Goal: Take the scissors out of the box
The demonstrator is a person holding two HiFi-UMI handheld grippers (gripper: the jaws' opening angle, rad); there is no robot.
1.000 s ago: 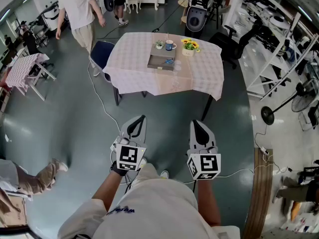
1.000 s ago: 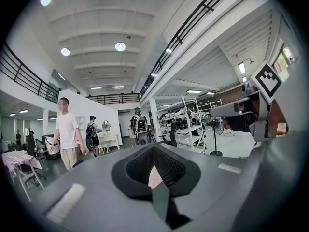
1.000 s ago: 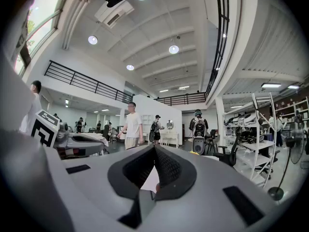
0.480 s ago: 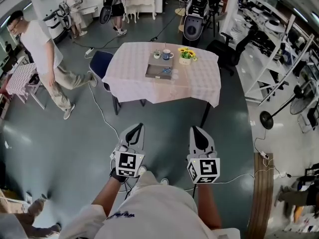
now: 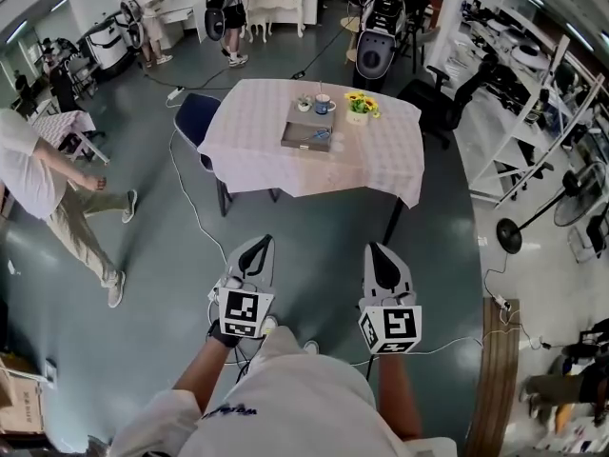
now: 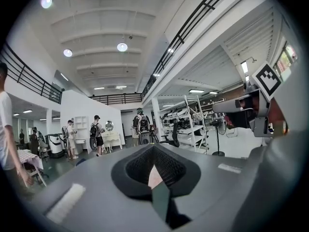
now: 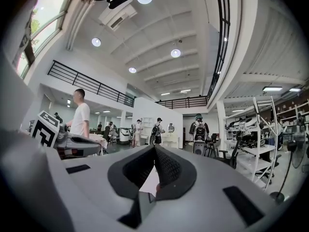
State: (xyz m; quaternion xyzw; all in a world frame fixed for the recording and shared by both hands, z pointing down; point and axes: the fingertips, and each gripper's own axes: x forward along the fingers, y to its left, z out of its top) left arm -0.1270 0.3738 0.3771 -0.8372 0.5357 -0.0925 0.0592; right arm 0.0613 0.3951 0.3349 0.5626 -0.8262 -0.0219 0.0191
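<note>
Far ahead in the head view stands a table [image 5: 381,160] with a pale checked cloth. On it lies a flat grey box [image 5: 307,127] with blue-handled scissors [image 5: 322,133] inside. My left gripper [image 5: 261,245] and right gripper [image 5: 374,250] are held low over the floor, well short of the table, side by side. Both point level toward the table, jaws shut with nothing between them. In the left gripper view the left gripper [image 6: 153,146] shows tips touching; in the right gripper view the right gripper [image 7: 155,147] looks the same.
A mug [image 5: 324,104], a small plant [image 5: 304,104] and a pot of yellow flowers [image 5: 361,108] stand behind the box. A blue chair [image 5: 196,115] sits at the table's left. A person [image 5: 48,208] walks at far left. Shelving [image 5: 561,103] and a fan [image 5: 533,219] line the right; a cable [image 5: 190,198] lies on the floor.
My grippers have stayed almost still. The person in the white shirt has walked from the back left down to the far left edge. The view shifted slightly.
</note>
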